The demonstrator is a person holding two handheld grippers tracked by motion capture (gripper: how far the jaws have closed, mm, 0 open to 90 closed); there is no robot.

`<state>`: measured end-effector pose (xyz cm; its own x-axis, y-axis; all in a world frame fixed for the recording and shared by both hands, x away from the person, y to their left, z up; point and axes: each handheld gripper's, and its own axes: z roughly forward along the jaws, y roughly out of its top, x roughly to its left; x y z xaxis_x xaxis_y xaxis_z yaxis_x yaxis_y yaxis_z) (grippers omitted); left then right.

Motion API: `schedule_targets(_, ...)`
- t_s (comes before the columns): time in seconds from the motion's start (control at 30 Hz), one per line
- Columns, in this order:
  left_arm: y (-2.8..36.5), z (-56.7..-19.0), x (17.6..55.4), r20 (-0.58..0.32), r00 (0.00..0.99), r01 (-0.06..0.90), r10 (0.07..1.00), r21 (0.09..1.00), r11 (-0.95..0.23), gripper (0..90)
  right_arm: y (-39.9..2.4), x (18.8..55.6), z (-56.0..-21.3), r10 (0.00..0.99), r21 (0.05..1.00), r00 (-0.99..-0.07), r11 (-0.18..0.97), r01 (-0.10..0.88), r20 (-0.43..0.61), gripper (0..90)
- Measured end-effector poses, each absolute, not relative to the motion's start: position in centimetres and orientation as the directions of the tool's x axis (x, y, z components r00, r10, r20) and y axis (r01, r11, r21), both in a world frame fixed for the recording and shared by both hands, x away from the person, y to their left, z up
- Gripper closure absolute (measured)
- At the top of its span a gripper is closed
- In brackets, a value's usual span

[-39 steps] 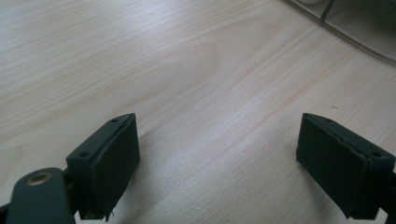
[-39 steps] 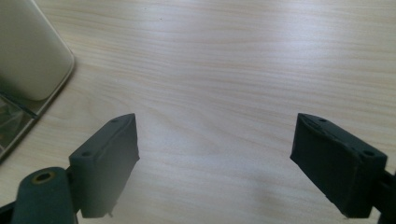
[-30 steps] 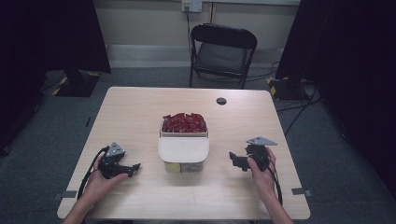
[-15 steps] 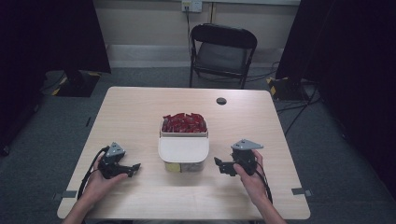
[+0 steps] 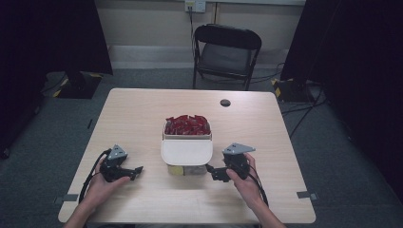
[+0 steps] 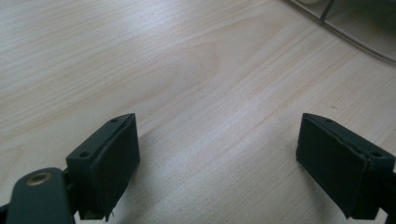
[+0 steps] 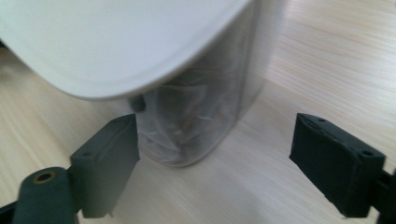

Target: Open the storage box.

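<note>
In the high view the white-lidded clear plastic container (image 5: 186, 159) sits mid-table toward the near edge, untouched; the left gripper (image 6: 229, 163) view has jaws wide apart over bare wooden table (image 6: 187, 70); the right gripper (image 7: 215, 163) view has jaws spread, empty, just short of the container, so grasping remains.

Recording studio or lab, black curtains (image 5: 52, 38), lone table (image 5: 142, 114), folding chair (image 5: 227, 52) (cables on carpet)

The lidded container (image 5: 187, 156) blocks the right gripper (image 5: 212, 171); bare table (image 5: 133, 118) elsewhere.
</note>
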<state>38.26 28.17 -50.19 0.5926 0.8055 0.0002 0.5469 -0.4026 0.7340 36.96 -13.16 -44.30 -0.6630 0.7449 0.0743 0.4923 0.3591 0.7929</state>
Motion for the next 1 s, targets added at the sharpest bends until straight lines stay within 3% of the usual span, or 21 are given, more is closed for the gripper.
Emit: schedule_targets(1.0,28.2,-50.2,38.3,0.000,0.593,0.547,0.805,0.734,-0.402,12.9,-12.4,36.9,-42.8,0.711,0.819,-0.696,0.340,0.463,0.098,13.9)
